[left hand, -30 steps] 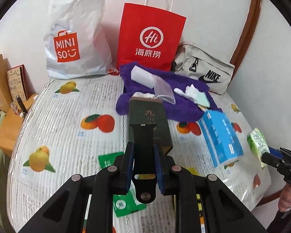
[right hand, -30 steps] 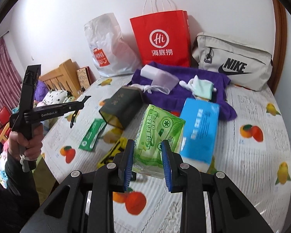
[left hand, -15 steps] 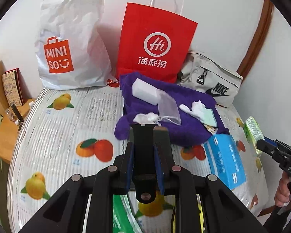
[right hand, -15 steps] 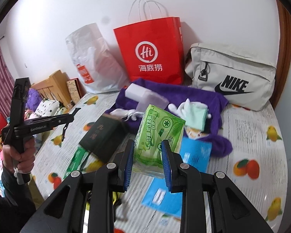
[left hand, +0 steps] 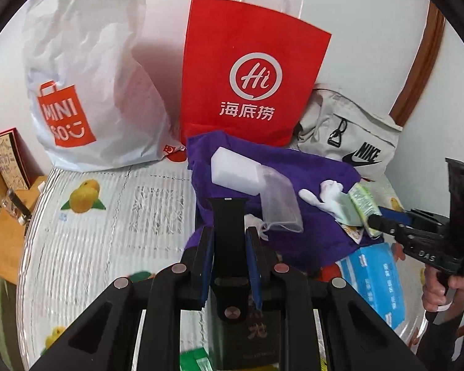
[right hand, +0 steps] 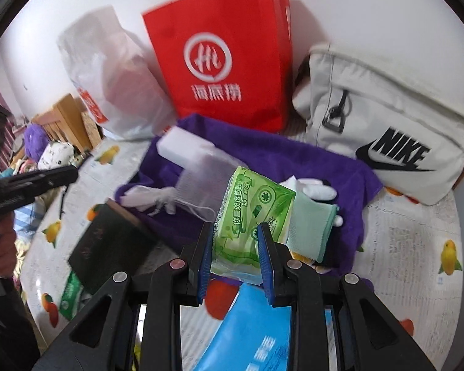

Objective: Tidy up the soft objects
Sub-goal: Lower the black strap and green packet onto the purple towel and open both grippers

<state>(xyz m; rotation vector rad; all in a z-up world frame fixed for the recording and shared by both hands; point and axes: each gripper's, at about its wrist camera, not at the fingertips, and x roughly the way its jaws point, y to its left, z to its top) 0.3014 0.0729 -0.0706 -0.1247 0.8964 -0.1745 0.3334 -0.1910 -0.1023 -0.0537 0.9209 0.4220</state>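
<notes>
On the worktop [left hand: 86, 241], with its fruit-print cover, a purple towel [right hand: 263, 160] is lying in front of three bags by the wall: a white bag [left hand: 86, 92], a red bag [left hand: 250, 71] and a pale Nike bag [right hand: 386, 117].

The left hand-held gripper [left hand: 229, 241] is squeezing a black strap [left hand: 229, 216] between its blue pads, with the jaws very narrow. The strap is sticking up past the tips, over the near edge of the towel. A dark box [right hand: 108, 244] is hanging under this gripper, but I cannot tell how it is joined to the strap.

The right hand-held gripper [right hand: 235, 247] is holding a green tissue pack [right hand: 250, 216]. Its pads are pressing on both sides of the pack, so the jaws are only partly closed. The pack is up in the air above the near part of the towel.

On the towel, a white block [left hand: 235, 170], a clear pouch [left hand: 281, 204], white gloves [right hand: 312, 188] and a mint cloth [right hand: 309, 232] are lying. A blue tissue pack [right hand: 250, 334] is lying just below the towel, close to the right gripper. A small green packet [right hand: 69, 293] is lying near the dark box.
</notes>
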